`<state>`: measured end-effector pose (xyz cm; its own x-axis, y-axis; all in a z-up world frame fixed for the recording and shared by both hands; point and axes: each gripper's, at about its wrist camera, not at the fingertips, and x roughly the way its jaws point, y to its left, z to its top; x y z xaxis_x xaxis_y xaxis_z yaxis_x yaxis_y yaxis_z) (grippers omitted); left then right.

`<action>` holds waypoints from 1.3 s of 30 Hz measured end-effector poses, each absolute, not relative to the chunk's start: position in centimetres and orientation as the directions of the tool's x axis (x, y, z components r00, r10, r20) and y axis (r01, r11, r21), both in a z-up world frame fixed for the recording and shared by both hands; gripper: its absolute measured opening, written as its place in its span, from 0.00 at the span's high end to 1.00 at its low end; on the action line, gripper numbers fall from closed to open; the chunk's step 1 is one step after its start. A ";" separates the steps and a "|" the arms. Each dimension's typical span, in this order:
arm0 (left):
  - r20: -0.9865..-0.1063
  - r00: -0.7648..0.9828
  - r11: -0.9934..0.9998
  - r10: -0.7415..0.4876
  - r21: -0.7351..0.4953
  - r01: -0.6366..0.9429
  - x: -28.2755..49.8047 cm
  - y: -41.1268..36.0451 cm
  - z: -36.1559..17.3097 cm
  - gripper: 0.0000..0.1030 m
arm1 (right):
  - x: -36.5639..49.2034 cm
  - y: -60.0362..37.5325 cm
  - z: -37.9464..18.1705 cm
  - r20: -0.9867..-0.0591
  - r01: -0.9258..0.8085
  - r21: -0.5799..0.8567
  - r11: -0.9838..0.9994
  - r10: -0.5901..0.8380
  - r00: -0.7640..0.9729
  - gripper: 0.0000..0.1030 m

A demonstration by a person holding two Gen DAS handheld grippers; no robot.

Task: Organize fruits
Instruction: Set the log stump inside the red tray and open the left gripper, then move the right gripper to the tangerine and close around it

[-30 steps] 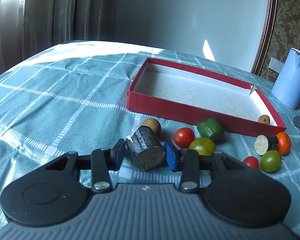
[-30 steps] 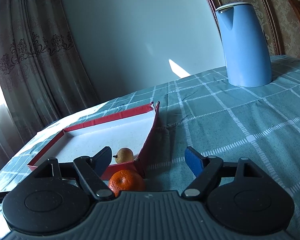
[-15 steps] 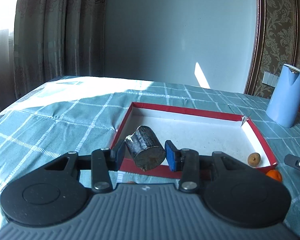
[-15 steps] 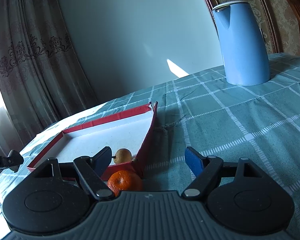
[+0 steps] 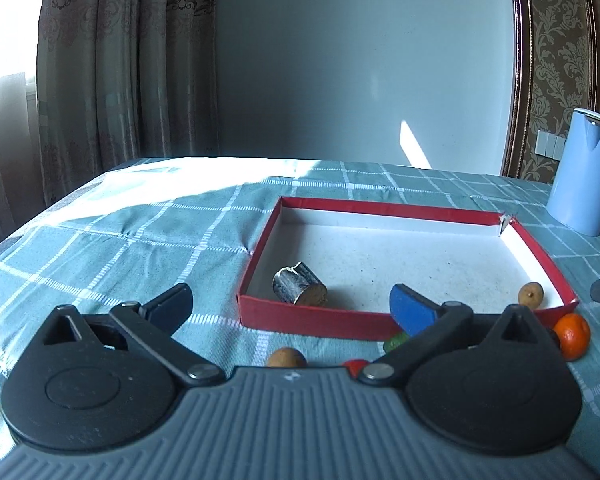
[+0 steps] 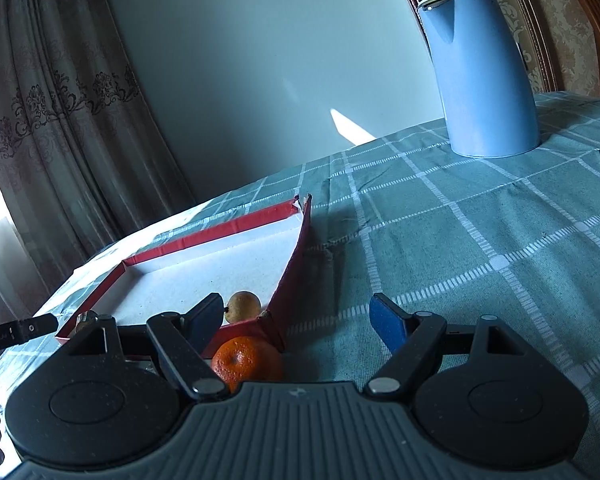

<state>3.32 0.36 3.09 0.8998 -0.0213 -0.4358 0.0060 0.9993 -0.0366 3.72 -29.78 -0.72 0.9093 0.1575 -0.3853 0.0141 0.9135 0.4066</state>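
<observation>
1. Left gripper point(image 5: 292, 302) with jaws spread wide, holding nothing, above near red rim of shallow red cardboard tray point(image 5: 388, 208).
2. Dark cylindrical fruit piece point(image 5: 299, 289) lying inside tray, near-left corner, close beside both walls.
3. Right gripper point(image 6: 298, 316) likewise spread wide; round orange mandarin point(image 6: 247, 363) outside tray corner, on table.
4. Teal checked tablecloth point(image 6: 480, 240); tall blue kettle point(image 6: 480, 76) well apart.

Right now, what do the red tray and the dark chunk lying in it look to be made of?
Red tray: probably cardboard, matte red outside, white speckled inside; its far corner is torn open. Dark chunk: seemingly sugarcane, with dark glossy skin and a pale fibrous cut end, though that is uncertain.
</observation>
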 end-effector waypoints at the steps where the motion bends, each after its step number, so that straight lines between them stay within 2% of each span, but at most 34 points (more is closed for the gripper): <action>1: -0.443 0.896 0.999 -0.026 -0.043 0.007 2.5 0.6 2.7 0.00 | 3.7 -29.8 -0.7 -0.386 0.013 0.409 0.912 0.160 0.909 0.22; 5: -0.453 0.891 0.997 -0.032 -0.075 -0.002 0.6 2.1 1.2 0.00 | 3.6 -29.5 -0.7 -0.398 0.009 0.395 0.919 0.162 0.903 0.22; 8: -0.448 0.890 0.985 -0.079 -0.175 -0.001 0.3 3.7 0.9 0.00 | 3.1 -28.8 -0.7 -0.417 -0.010 0.368 0.930 0.174 0.892 0.22; 11: -0.441 0.893 0.975 -0.090 -0.222 -0.011 0.3 4.5 0.7 0.00 | 1.9 -27.7 -0.6 -0.430 -0.031 0.316 0.948 0.173 0.886 0.22; 24: -0.420 0.897 0.959 -0.140 -0.281 0.018 -0.1 5.1 0.5 0.00 | 3.3 -23.4 -0.7 -0.546 -0.036 0.042 0.998 0.053 0.836 0.22; 27: -0.415 0.898 0.958 -0.145 -0.286 0.023 -0.2 5.1 0.6 0.00 | 4.1 -23.1 -0.8 -0.565 -0.043 0.022 0.999 0.048 0.824 0.33; 29: -0.415 0.897 0.957 -0.150 -0.290 0.025 -0.1 5.2 0.6 0.00 | 4.8 -23.2 -1.0 -0.579 -0.059 0.042 0.997 0.073 0.812 0.36; 32: -0.417 0.896 0.955 -0.152 -0.294 0.025 -0.1 5.2 0.5 0.00 | 5.1 -22.7 -0.9 -0.581 -0.083 0.058 0.995 0.102 0.808 0.55; 33: -0.416 0.897 0.955 -0.152 -0.295 0.026 -0.1 5.3 0.5 0.00 | 5.1 -22.3 -0.8 -0.580 -0.078 0.041 0.996 0.088 0.810 0.58; 36: -0.417 0.896 0.954 -0.153 -0.298 0.024 -0.1 5.3 0.5 0.00 | 4.5 -21.9 -0.8 -0.567 -0.079 0.021 0.997 0.077 0.820 0.59; 39: -0.416 0.896 0.953 -0.155 -0.302 0.025 -0.1 5.3 0.5 0.00 | 3.7 -22.6 -0.4 -0.544 -0.073 0.073 0.995 0.101 0.833 0.60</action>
